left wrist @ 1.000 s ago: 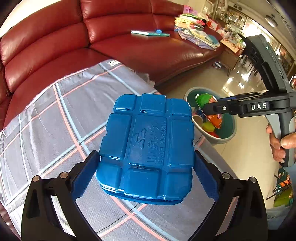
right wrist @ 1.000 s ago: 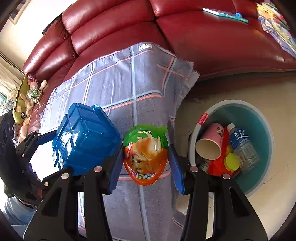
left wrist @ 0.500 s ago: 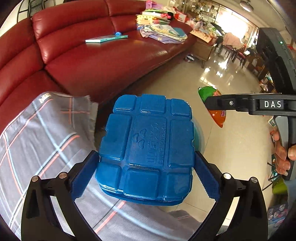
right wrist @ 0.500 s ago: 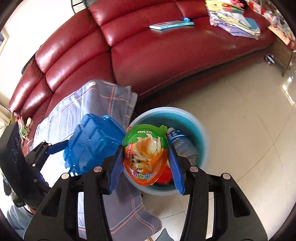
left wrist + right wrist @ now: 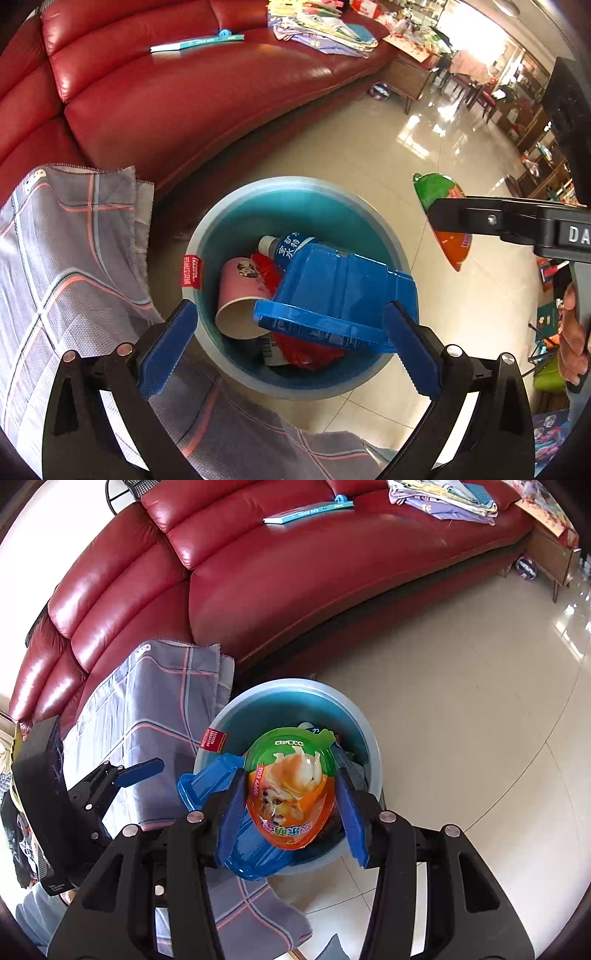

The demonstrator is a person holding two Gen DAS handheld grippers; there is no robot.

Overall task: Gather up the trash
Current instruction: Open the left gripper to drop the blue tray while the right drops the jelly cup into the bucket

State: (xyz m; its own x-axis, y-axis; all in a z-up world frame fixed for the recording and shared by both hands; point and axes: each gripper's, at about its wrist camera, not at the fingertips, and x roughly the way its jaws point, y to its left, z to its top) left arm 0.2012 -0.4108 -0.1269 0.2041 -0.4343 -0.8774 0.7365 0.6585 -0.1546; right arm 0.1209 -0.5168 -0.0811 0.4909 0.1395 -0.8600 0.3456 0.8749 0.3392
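Observation:
A teal basin (image 5: pixel 229 206) stands on the floor and holds a pink paper cup (image 5: pixel 240 291), a water bottle (image 5: pixel 288 247) and a red wrapper (image 5: pixel 310 350). The blue plastic tray (image 5: pixel 340 280) lies tilted in the basin, over the near right part of the rim. My left gripper (image 5: pixel 288 321) hangs open above it, its pads apart from the tray. My right gripper (image 5: pixel 290 779) is shut on a green and orange egg-shaped package (image 5: pixel 291 794) over the basin (image 5: pixel 332 694). The tray (image 5: pixel 207 782) shows behind its left finger.
A grey plaid cloth (image 5: pixel 66 266) hangs beside the basin on the left. A red leather sofa (image 5: pixel 184 96) runs behind, with a book (image 5: pixel 195 41) and piled clothes (image 5: pixel 325 26) on it. Tiled floor (image 5: pixel 461 720) spreads to the right. A hand (image 5: pixel 572 332) holds the right gripper's handle.
Both grippers moved from over the cloth to above the basin. The left gripper opened and the blue tray dropped into the basin. The right gripper still holds the egg package.

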